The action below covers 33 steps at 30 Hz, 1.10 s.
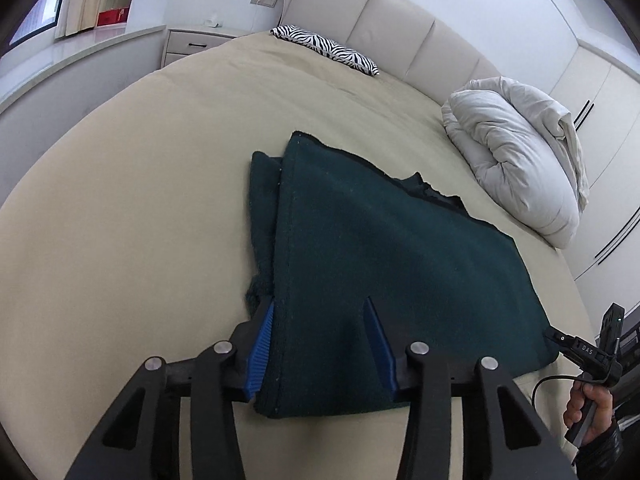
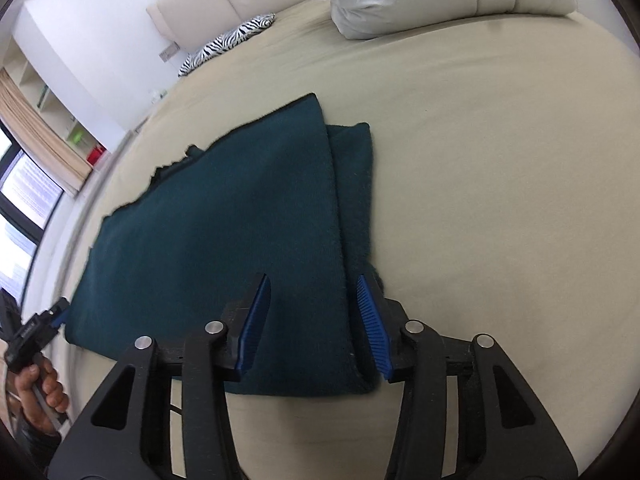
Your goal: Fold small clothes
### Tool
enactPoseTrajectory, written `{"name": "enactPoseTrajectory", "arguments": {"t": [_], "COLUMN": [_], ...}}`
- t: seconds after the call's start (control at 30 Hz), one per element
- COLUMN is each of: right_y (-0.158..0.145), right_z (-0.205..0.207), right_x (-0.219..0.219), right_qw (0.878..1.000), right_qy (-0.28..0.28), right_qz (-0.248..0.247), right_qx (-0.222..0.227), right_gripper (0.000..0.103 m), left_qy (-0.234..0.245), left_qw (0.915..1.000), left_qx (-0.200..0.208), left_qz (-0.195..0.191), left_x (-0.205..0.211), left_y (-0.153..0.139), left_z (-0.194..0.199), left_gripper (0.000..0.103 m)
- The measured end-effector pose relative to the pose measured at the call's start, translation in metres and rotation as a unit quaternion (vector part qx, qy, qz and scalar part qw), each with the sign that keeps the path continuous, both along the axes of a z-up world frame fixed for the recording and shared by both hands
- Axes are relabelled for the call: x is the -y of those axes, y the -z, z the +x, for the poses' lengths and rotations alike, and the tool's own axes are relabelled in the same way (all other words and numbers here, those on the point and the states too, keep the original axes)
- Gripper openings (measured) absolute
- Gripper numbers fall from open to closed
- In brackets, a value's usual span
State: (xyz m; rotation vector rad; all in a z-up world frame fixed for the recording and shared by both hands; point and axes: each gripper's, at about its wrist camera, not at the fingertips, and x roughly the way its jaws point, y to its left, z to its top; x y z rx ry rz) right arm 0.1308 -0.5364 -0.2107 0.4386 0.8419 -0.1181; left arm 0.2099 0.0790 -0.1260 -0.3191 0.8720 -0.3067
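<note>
A dark green knitted garment (image 1: 380,264) lies partly folded on the beige bed, also seen in the right wrist view (image 2: 224,216). My left gripper (image 1: 320,312) is open, its blue fingers (image 1: 262,344) straddling the garment's near left corner, one finger at the folded edge, one over the cloth. My right gripper (image 2: 314,292) is open and straddles the near right corner, its right finger (image 2: 372,320) beside the edge. Each wrist view shows the other gripper at the far corner, the right gripper (image 1: 560,338) and the left gripper (image 2: 56,316).
The beige bed sheet (image 1: 140,200) spreads all round. A rolled white duvet (image 1: 520,160) lies at the right by the headboard. A zebra pillow (image 1: 326,48) sits at the head. A nightstand (image 1: 192,42) and wardrobe (image 1: 600,128) flank the bed.
</note>
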Motion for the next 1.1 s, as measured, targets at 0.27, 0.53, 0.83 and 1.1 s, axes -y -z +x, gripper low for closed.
{"name": "enactPoseTrajectory", "arguments": {"t": [0.27, 0.53, 0.83, 1.1], "right_y": [0.001, -0.010, -0.013, -0.023], "right_z": [-0.008, -0.015, -0.019, -0.031], "right_x": [-0.010, -0.021, -0.027, -0.028], "right_qw": [0.999, 0.996, 0.994, 0.994], "right_qy": [-0.009, -0.005, 0.003, 0.013], "right_qz": [-0.035, -0.085, -0.107, -0.105], "right_qx": [-0.002, 0.008, 0.001, 0.014], "right_gripper": [0.019, 0.016, 0.006, 0.005], "left_qy": [-0.018, -0.030, -0.031, -0.033], "left_qw": [0.9995, 0.9993, 0.9991, 0.9990], "left_qx": [0.000, 0.003, 0.017, 0.013], "left_qz": [-0.027, -0.020, 0.022, 0.028], "left_x": [-0.014, -0.016, -0.008, -0.012], "left_y": [0.004, 0.008, 0.002, -0.003], "left_z": [-0.008, -0.009, -0.014, -0.020], "left_gripper": [0.039, 0.021, 0.007, 0.007]}}
